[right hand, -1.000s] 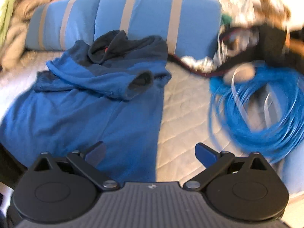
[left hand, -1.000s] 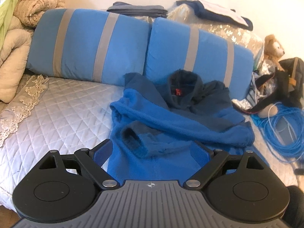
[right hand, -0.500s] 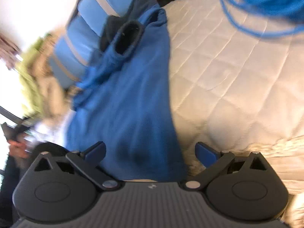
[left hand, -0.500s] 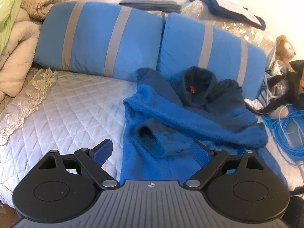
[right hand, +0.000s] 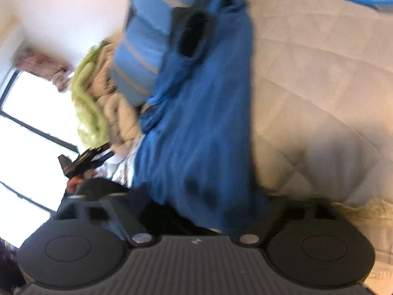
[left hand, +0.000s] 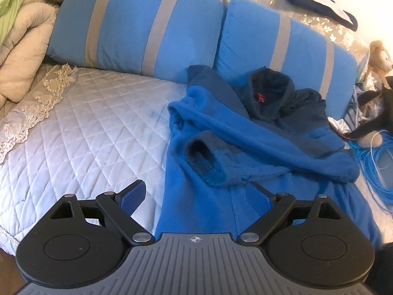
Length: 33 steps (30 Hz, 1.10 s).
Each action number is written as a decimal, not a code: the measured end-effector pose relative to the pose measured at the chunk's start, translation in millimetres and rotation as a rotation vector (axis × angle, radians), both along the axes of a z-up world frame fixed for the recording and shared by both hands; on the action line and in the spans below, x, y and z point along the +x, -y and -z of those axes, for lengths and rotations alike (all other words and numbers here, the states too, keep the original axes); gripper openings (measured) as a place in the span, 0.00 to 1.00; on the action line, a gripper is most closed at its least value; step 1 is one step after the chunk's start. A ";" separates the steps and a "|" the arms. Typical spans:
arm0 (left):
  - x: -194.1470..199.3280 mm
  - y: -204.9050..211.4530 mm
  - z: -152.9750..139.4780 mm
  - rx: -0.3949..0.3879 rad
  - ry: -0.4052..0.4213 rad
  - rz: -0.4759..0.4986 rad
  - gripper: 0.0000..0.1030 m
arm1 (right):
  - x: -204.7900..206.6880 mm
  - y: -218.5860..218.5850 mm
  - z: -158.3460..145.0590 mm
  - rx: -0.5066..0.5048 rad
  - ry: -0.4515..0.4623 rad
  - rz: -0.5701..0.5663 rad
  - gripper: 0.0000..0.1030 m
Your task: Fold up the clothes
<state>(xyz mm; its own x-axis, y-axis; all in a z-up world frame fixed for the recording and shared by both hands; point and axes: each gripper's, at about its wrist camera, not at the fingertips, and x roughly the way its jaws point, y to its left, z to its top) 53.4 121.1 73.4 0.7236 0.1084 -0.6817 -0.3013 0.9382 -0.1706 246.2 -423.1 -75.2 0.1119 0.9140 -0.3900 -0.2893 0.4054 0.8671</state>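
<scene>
Left wrist view: left gripper (left hand: 195, 193), jaws spread wide, blue pads bare and holding nothing; one pad over the white quilted bedspread (left hand: 81, 132), the other over cloth. Blue fleece hoodie (left hand: 248, 147), lying on the bedspread towards the right side of the bed, its dark navy hood (left hand: 270, 93) up against the striped pillows, both sleeves laid across the chest, one dark cuff (left hand: 201, 157) gaping open just ahead of the pads. Two blue pillows with grey stripes (left hand: 137, 24), set side by side along the head of the bed. Beige blankets (left hand: 22, 36), heaped at far left. Coil of blue cable (left hand: 378, 162), at the right edge beside the hoodie; plush toy (left hand: 378, 56) above it. Right wrist view: heavily blurred and rolled sideways. Right gripper (right hand: 196, 211), low at the hoodie's bottom edge near the lace-trimmed border of the bedspread; fingertips lost in blur and blue cloth, so whether the jaws are spread or pinching cannot be told. Left gripper also seen here at a distance, left of the hoodie.
</scene>
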 end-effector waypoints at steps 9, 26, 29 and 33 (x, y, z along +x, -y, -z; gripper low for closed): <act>-5.2 -24.0 1.3 -0.033 -0.081 -0.004 0.87 | -5.0 -17.7 -74.1 -0.150 0.040 0.147 0.15; -45.3 -66.2 87.5 -0.456 -0.284 -0.106 0.86 | 58.8 -146.4 -215.5 -0.241 0.232 0.262 0.10; -49.9 -63.7 104.0 -0.454 -0.285 -0.133 0.86 | 64.3 -149.3 -220.8 -0.241 0.229 0.274 0.10; -59.3 -60.6 112.5 -0.496 -0.230 -0.095 0.87 | 68.9 -141.6 -220.0 -0.240 0.215 0.303 0.10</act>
